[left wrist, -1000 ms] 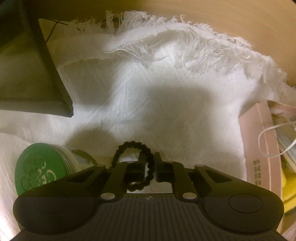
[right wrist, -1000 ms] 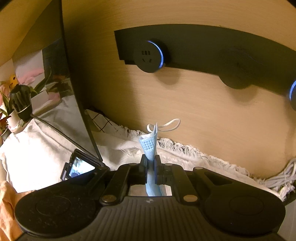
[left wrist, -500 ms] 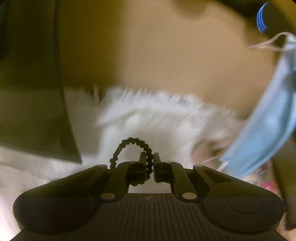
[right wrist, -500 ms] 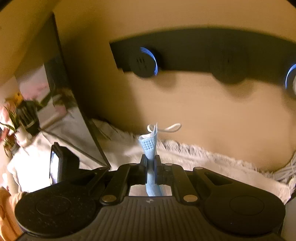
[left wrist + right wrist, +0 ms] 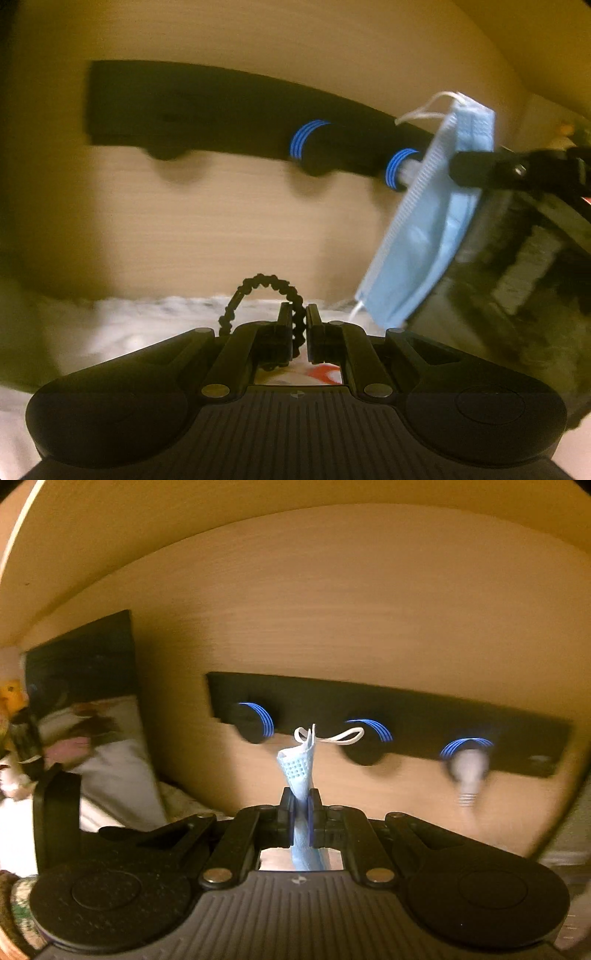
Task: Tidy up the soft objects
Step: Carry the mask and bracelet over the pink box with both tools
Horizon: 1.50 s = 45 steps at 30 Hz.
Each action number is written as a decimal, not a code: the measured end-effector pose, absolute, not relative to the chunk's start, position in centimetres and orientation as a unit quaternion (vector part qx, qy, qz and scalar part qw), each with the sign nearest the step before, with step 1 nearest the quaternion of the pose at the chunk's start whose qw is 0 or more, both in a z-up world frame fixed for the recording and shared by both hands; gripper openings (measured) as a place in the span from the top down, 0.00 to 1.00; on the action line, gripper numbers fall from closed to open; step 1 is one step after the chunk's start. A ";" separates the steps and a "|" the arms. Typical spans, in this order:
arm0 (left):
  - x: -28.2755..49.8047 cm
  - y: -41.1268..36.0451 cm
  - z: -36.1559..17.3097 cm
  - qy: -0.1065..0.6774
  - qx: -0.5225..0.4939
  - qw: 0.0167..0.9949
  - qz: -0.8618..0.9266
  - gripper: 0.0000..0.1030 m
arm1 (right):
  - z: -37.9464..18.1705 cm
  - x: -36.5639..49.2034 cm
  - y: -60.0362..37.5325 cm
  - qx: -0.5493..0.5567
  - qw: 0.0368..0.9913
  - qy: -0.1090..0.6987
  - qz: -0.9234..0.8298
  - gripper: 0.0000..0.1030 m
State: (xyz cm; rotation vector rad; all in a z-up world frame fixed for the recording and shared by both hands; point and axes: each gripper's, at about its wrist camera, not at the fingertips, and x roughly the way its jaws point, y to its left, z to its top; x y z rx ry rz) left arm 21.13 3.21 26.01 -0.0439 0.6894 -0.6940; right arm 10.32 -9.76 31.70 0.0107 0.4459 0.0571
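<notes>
My left gripper (image 5: 298,317) is shut on a black coiled hair tie (image 5: 258,291), whose loop stands up above the fingers. My right gripper (image 5: 300,801) is shut on a light blue face mask (image 5: 300,771), folded and sticking up between the fingers with its white ear loop on top. The same mask also shows in the left wrist view (image 5: 432,218), hanging at the right from the right gripper's fingers (image 5: 480,162). Both grippers are held up in the air in front of a wooden wall.
A black wall strip with blue-lit round sockets (image 5: 388,716) runs across the wooden panel (image 5: 332,620); it also shows in the left wrist view (image 5: 221,114). A fringed white cloth (image 5: 129,325) lies below. A dark mirror or screen (image 5: 88,701) stands at the left.
Both grippers have lifted and tilted upward, away from the white cloth, toward the wall. The hair tie and the mask stay clamped. The mask has come into the left wrist view.
</notes>
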 end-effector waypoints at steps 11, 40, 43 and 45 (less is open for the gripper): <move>20.6 -3.2 20.2 0.382 -0.035 0.834 -0.396 0.91 | 27.5 11.3 -14.7 0.015 0.951 0.305 -0.046 0.94; 20.9 -4.1 10.4 0.426 0.014 0.816 -0.390 0.89 | 15.0 18.5 -19.0 0.178 0.908 0.380 -0.007 0.58; 21.3 -3.4 11.1 0.430 -0.014 0.813 -0.392 0.89 | 15.0 17.6 -20.1 0.189 0.909 0.372 -0.021 0.55; 21.7 -2.9 11.7 0.430 -0.036 0.813 -0.390 0.89 | 14.1 17.4 -20.8 0.198 0.904 0.378 -0.030 0.55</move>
